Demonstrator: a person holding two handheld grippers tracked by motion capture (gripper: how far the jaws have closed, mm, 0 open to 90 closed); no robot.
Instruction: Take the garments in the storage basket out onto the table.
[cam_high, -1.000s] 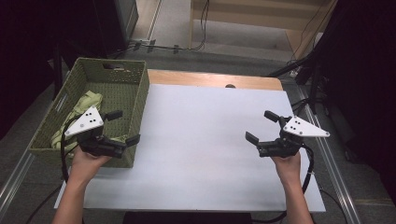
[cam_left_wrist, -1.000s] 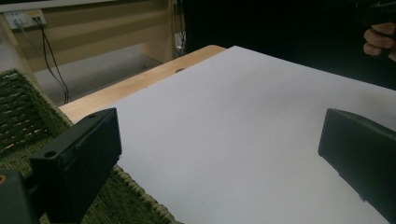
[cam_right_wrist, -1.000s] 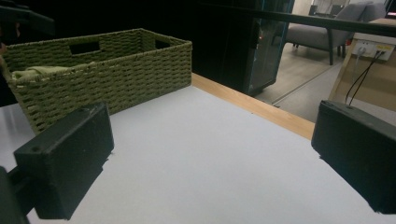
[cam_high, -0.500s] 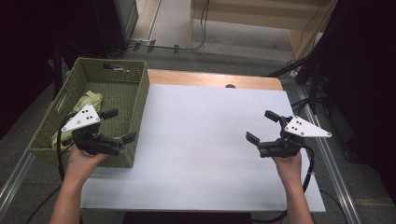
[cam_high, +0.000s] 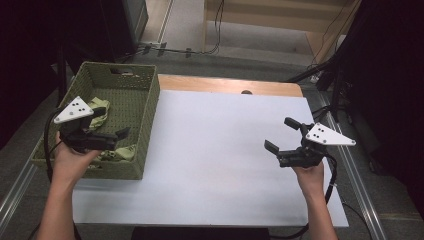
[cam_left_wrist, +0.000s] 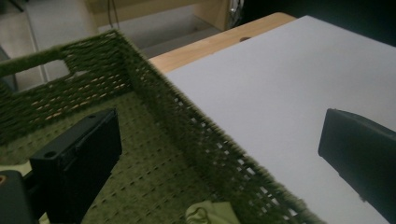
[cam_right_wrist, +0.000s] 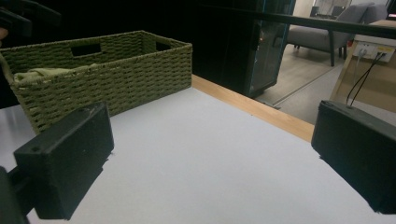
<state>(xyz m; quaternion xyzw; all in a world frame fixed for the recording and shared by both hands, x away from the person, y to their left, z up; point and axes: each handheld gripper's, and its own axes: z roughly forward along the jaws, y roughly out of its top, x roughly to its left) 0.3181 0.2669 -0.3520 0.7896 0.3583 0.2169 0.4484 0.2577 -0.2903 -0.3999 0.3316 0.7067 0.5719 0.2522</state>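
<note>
Over the green woven basket (cam_high: 131, 89) at the table's left edge, the left gripper (cam_high: 111, 126) hovers wide open and empty, pale green cloth (cam_high: 100, 107) lying just beneath and beside its jaws. Well apart, the right gripper (cam_high: 280, 136) hangs open, holding nothing, above the bare white tabletop (cam_high: 210, 150).

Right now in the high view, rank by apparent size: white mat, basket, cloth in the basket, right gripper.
1. White mat, by far the largest.
2. Basket.
3. and 4. Right gripper and cloth look about alike; the left gripper hides part of the cloth, so I won't rank them.
</note>
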